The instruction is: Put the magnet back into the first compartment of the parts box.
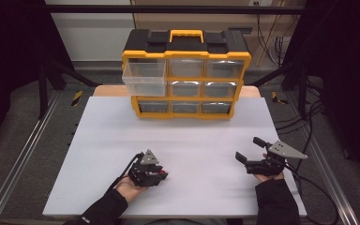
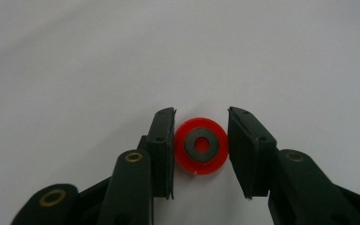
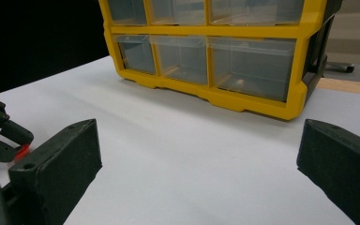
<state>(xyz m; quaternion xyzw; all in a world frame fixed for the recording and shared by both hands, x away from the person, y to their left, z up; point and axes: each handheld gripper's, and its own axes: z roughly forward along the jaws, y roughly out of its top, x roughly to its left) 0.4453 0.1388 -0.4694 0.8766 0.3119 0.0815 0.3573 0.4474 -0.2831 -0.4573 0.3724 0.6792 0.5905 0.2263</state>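
The left hand-held gripper (image 2: 201,150) is clamped on a small red ring (image 2: 201,146) with a grey centre, low over the white tabletop (image 1: 192,136) near the person's edge. The right hand-held gripper (image 1: 248,151) rests well to the other side, its jaws wide apart and holding nothing. A yellow drawer cabinet (image 1: 186,75) stands at the far edge, its top left drawer (image 1: 144,78) pulled out.

Organizer (image 3: 225,56): top and 3 o'clock side cropped in right gripper view. Drawer contents (image 1: 186,89) too small to tell. Red ring (image 3: 22,151) mostly hidden behind left tool (image 3: 2,136).
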